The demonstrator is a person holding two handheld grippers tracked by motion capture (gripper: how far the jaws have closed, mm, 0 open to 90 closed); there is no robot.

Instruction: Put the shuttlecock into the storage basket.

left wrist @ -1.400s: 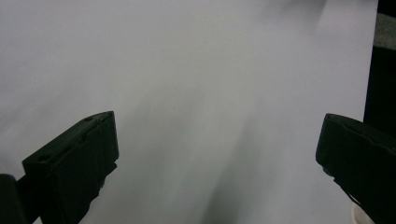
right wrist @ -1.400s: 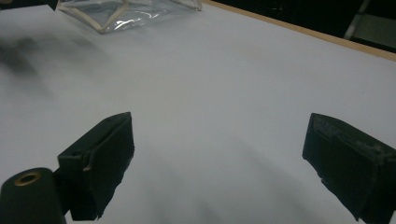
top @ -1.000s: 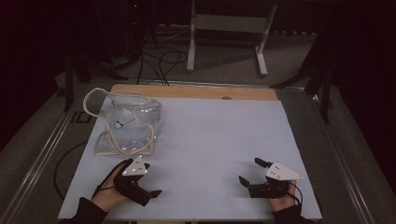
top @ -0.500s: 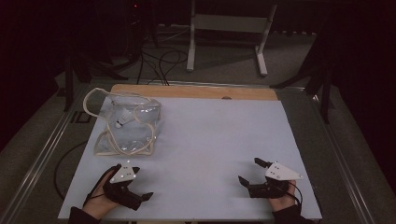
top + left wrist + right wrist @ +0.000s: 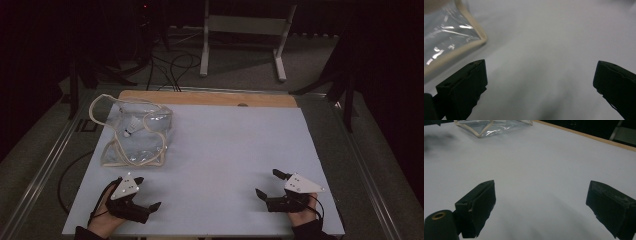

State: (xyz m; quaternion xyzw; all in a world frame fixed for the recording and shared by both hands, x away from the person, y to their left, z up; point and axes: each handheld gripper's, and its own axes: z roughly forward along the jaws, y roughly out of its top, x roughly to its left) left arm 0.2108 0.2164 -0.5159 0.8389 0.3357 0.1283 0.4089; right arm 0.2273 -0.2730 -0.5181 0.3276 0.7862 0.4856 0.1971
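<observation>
From my screen the high view is dim, the room black around the evenly lit table point(image 5: 230, 150). Glare streaks the clear bag point(image 5: 444, 32) at upper left in the left gripper view, where everything looks soft and blurred.

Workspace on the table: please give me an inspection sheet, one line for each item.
Surface: white sheet on a wooden board, bare apart from the bag.
Job's things: clear plastic bag with cream trim and handles, lying flat at the far left; a shuttlecock shows inside it.
Clutter: nothing seen.
Grippers: left gripper near the bag's near edge, jaws open, holding nothing; right gripper at the near right, jaws open, holding nothing.
Cables: dark cables on the floor beyond the table; one beside the left edge.
Surroundings: dim room, a white metal stand behind the table.
</observation>
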